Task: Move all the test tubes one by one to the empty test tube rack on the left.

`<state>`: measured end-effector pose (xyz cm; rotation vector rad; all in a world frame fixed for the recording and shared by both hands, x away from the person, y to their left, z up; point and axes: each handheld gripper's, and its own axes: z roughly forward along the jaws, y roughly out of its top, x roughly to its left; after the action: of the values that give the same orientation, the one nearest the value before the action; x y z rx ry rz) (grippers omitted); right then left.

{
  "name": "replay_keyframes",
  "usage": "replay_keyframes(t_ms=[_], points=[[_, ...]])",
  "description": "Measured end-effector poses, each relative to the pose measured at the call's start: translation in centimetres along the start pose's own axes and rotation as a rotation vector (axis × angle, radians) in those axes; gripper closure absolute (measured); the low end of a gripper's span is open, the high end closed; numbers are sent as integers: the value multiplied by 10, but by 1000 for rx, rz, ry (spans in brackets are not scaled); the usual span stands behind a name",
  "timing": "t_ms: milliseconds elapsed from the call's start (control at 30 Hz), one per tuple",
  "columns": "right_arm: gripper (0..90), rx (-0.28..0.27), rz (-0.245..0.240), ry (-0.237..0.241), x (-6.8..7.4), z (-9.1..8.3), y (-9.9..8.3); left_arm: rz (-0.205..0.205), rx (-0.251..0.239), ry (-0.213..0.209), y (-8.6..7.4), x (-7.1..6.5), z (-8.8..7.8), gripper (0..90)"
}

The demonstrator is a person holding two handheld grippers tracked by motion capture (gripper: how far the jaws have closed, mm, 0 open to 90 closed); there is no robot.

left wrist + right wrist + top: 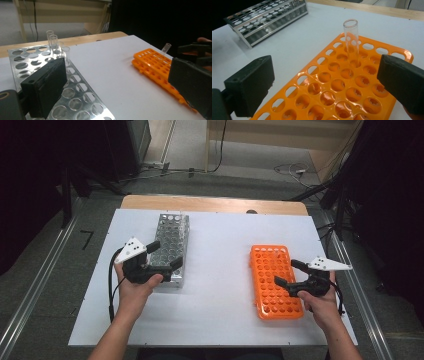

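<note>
- The left claw hangs spread and empty over the near end of the metal rack; clear tubes stand at the rack's far end.
- The right claw is spread above the orange rack, where one glass tube stands upright ahead, between its jaws but untouched.

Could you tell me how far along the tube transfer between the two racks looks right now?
Early. Done: one tube stands upright in the orange rack. In hand: nothing; the left gripper is open over the metal rack and the right gripper open over the orange rack, both with nothing between the fingers. Left: four tubes stand in the metal rack's far corner, seemingly waiting to be moved.
</note>
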<state>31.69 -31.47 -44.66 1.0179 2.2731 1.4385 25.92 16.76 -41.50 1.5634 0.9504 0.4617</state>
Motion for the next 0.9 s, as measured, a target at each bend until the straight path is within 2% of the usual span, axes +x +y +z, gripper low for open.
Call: replay_keyframes(t_ms=[167,233,300,433,600,667,733,900], points=[[84,1,4,-25,-4,7,1,17,-6,-33,-9,-10,-15,0],[129,4,21,-33,-7,12,3,23,7,-37,-14,-13,-18,0],[197,18,38,-56,-9,17,4,34,15,-36,-17,-15,-20,0],[332,63,52,-84,-14,28,7,19,14,-35,-22,-13,-23,0],[487,115,92,-115,-21,39,12,13,18,-39,-24,-14,-24,0],[519,123,90,-113,-22,42,15,19,22,-32,-24,-15,-24,0],[572,134,65,-136,-22,46,16,17,23,-34,-24,-15,-24,0],[657,151,36,-151,-20,52,18,15,27,-31,-25,-15,-22,0]])
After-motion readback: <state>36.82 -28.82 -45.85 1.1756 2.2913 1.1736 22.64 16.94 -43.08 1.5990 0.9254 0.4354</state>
